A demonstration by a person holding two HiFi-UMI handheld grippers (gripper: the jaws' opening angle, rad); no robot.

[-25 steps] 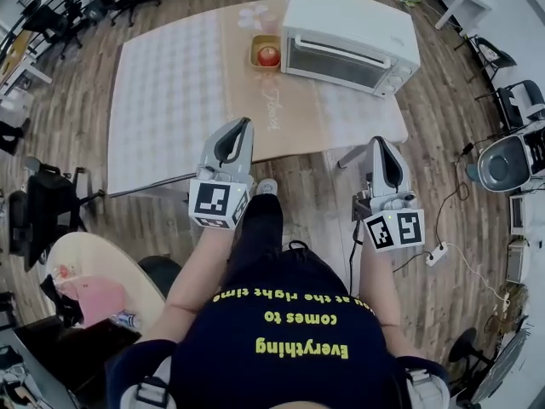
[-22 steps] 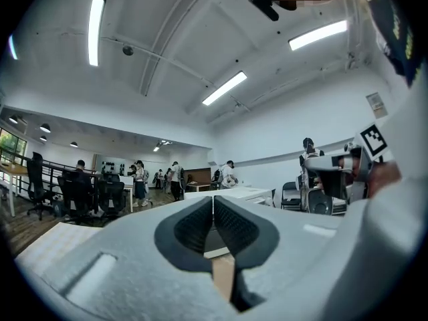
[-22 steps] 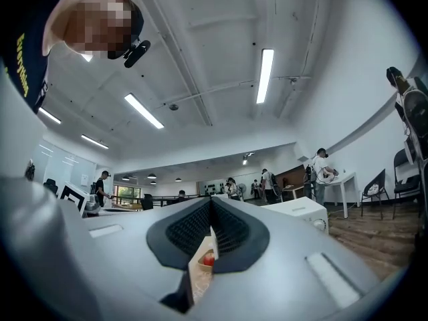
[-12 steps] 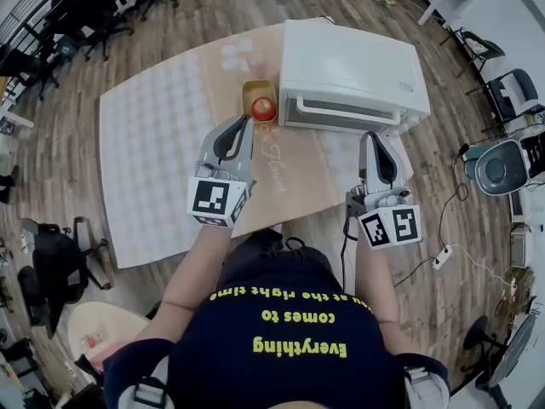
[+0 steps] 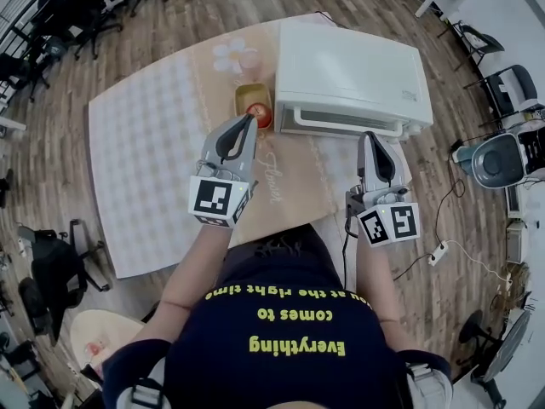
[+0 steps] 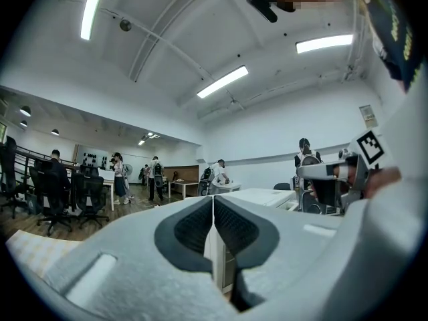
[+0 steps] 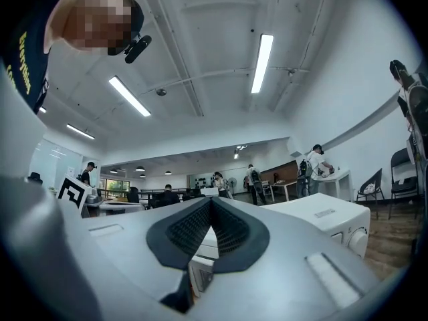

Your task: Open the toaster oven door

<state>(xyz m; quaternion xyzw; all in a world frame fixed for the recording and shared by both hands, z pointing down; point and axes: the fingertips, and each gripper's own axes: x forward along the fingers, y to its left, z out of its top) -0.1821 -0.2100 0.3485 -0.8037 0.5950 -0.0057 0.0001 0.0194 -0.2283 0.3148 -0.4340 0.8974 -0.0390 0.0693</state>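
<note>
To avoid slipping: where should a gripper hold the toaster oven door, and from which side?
Take the long white handle bar across the door's top edge, near its middle, coming from the front, the near side. The bar seems to stand off the closed door, leaving room for jaws.

The oven shows mostly its top in the head view; its door is only a thin, foreshortened strip, and nothing behind the glass can be told; the red thing in the dish is too small to name; the left gripper tip covers that dish's near rim; arms hide part of the table near edge; in both gripper views the grey jaws cover most of the oven's front.
</note>
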